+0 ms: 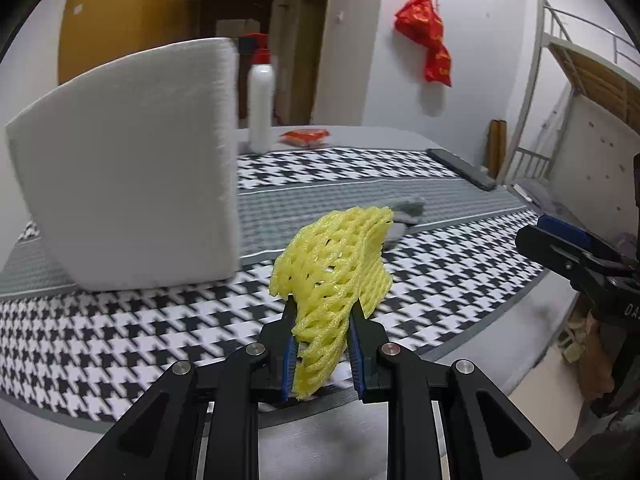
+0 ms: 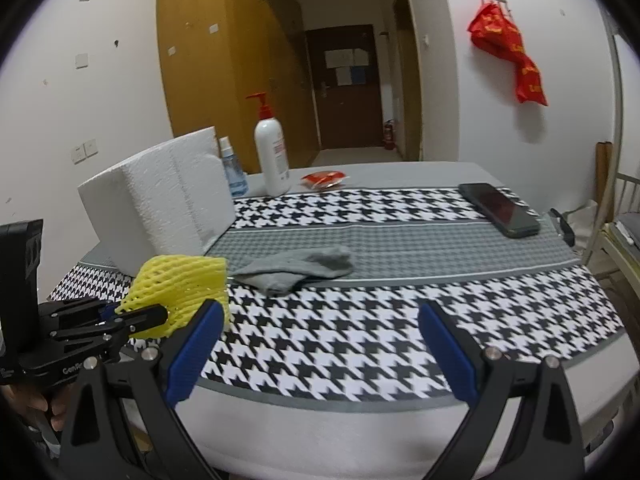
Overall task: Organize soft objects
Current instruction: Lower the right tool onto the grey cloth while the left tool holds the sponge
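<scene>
The left tool [image 1: 322, 320] is clamping the yellow foam net [image 1: 336, 264] above the counter [image 1: 120, 336]; the right tool [image 2: 320, 344] is gaping empty. Grey sock [image 2: 296, 266] is lying at 12 o'clock. Risk: the compressible net slipping out.

White letters "GenRo", cut off after that, stand on the black body of the left tongs [image 2: 138, 317]. "DAS", also cut off, shows on the right tongs [image 1: 576, 256]. Print on the pump bottle [image 2: 272, 156] and red bags [image 2: 506, 52] is illegible.
</scene>
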`<action>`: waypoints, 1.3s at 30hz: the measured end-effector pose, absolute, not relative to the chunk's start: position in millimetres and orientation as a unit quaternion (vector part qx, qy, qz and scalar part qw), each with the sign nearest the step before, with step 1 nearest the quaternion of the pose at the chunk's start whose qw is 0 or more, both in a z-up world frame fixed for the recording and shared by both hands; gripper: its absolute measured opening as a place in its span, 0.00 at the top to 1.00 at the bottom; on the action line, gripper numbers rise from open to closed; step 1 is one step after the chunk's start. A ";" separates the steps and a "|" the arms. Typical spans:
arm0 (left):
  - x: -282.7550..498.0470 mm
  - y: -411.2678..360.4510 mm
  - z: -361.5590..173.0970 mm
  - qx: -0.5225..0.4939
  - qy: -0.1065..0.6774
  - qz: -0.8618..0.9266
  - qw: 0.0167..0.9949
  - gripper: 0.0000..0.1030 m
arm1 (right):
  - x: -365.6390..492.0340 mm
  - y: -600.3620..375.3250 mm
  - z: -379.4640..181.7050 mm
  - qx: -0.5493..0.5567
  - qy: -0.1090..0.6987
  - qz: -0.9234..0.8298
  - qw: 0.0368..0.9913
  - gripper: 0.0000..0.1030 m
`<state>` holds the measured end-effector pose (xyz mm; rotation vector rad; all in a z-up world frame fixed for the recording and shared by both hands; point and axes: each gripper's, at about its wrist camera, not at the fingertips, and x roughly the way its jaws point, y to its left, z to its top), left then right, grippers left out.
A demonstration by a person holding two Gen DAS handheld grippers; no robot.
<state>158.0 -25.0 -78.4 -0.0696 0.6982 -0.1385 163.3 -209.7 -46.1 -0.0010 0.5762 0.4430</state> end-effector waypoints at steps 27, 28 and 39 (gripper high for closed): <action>110.5 33.9 -75.2 -0.054 0.309 0.005 0.950 0.77 | 242.4 -113.6 -69.8 -0.065 0.367 0.254 0.893 0.04; 105.8 37.1 -75.0 -0.055 0.307 0.008 0.950 0.77 | 245.6 -112.1 -70.3 -0.067 0.370 0.251 0.892 0.04; 78.3 57.3 -75.7 -0.062 0.300 0.013 0.952 0.77 | 275.3 -98.9 -91.9 -0.079 0.419 0.230 0.875 0.19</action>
